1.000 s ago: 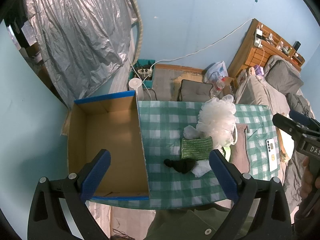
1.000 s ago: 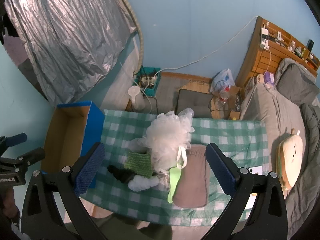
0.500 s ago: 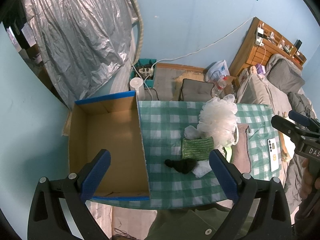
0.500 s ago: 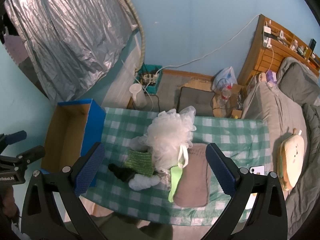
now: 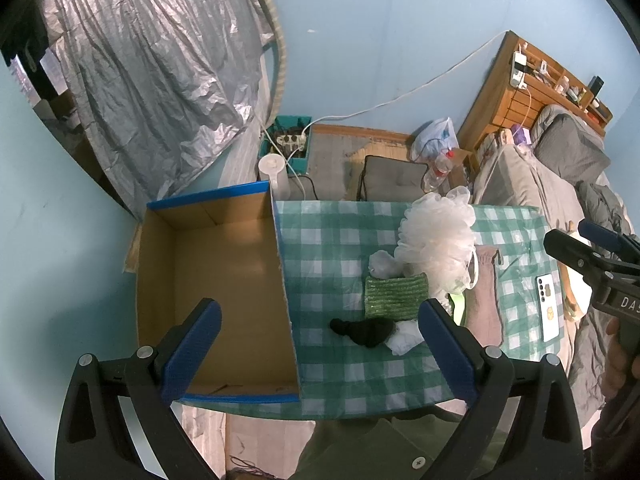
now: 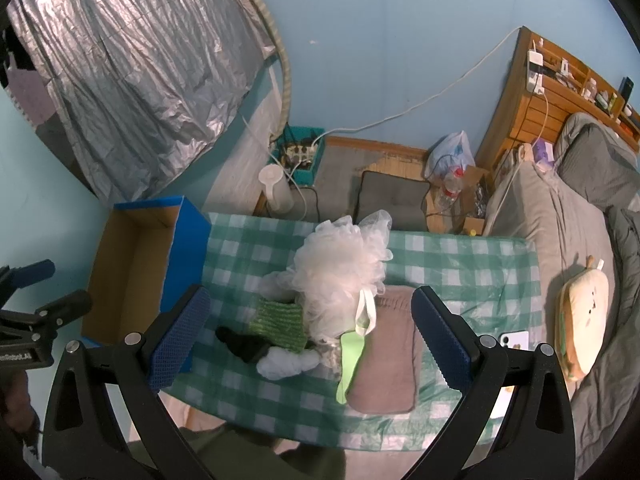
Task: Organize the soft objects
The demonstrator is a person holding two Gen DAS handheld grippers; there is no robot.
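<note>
Soft objects sit bunched mid-table on the green checked cloth [image 5: 340, 240], nothing picked up.

Left gripper [image 5: 320, 336]: jaws spread wide, empty, held high above the near table edge. Between its fingers, near to far: black sock [image 5: 366, 330], white wad [image 5: 404, 340] touching it, green knit cloth [image 5: 396, 296], then the white mesh pouf [image 5: 438, 244]. Open cardboard box [image 5: 216, 280] spans the left finger [image 5: 192, 348], blue-edged, nothing visible inside, butted against the cloth.

Right gripper [image 6: 306, 336]: jaws also spread wide, empty. Between its fingers: white wad [image 6: 286, 362], black sock [image 6: 242, 346], light green strip [image 6: 348, 364], mauve towel [image 6: 386, 356] just inside the right finger [image 6: 440, 344], green knit cloth [image 6: 280, 322], mesh pouf [image 6: 340, 276] behind. Box [image 6: 132, 268] lies beyond the left finger.

Phone [image 5: 548, 314] lies past the left gripper's right finger, near the table edge.
</note>
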